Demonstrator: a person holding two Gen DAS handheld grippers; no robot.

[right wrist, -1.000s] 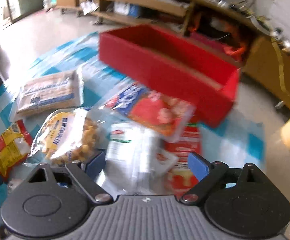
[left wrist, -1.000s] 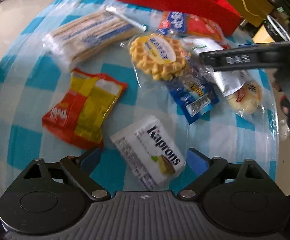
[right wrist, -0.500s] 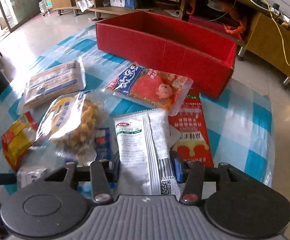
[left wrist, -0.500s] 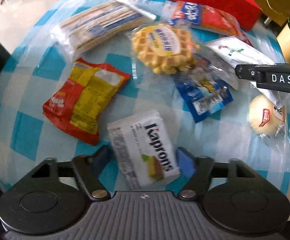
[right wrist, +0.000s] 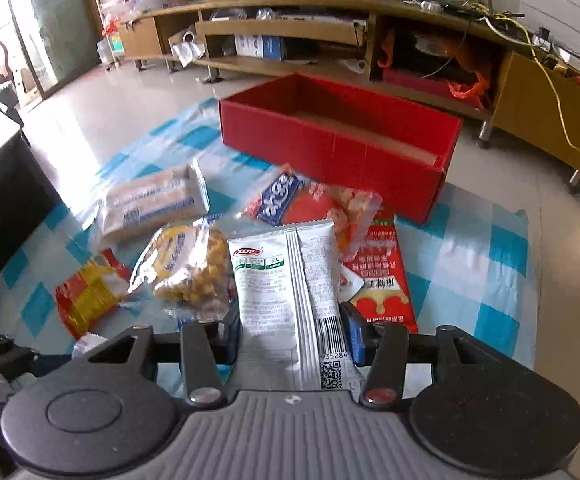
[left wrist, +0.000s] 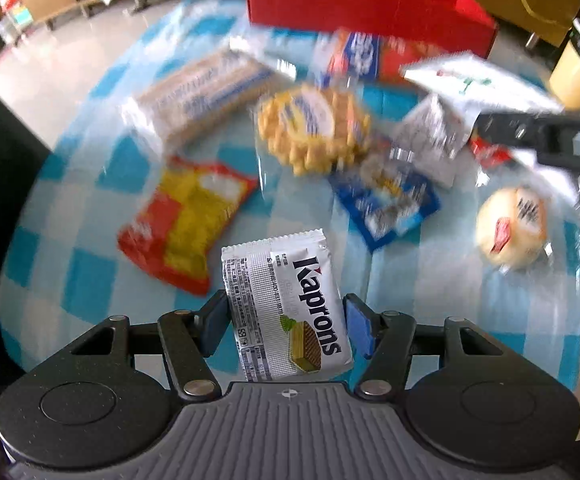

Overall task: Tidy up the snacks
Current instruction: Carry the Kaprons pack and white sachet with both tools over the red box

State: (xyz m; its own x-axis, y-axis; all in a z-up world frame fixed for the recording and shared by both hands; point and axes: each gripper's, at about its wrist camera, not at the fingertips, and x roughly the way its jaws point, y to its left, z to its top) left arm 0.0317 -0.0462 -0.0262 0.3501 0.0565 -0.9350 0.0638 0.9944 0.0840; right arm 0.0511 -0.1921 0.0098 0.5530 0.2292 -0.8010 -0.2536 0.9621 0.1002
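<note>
The left gripper [left wrist: 285, 320] has just been closing, and its blue pads now press both side edges of the white Kaprons wafer packet [left wrist: 285, 304], which is clear of the checked tablecloth [left wrist: 53, 276]. The right gripper [right wrist: 290, 328] is clamped narrow on a white-and-green sachet [right wrist: 290, 288], also lifted, with its barcode end nearest the camera.

Beyond the two held packets, the other snacks lie scattered on the cloth: a red-and-yellow bag [left wrist: 185, 224], a round waffle pack [left wrist: 314, 128], a long cracker pack [left wrist: 201, 92], a blue pouch [left wrist: 386, 200] and a round bun [left wrist: 514, 228]. The open red box [right wrist: 338, 140] stands at the far edge of the table — the likely destination, and it looks empty from the right wrist view.

Both holds are edge pinches on slick, air-filled wrappers (thin film gives little to bite on). A quick swing toward the box could let a packet pivot or slip out. The sachet's free end droops forward and could catch on the box's near wall if carried low. The two grippers are also close together, so they could collide when converging on the box.

The wafer packet's long axis runs away from the left camera, top seam pointing toward the table's middle. The sachet's long axis points roughly at the box.
</note>
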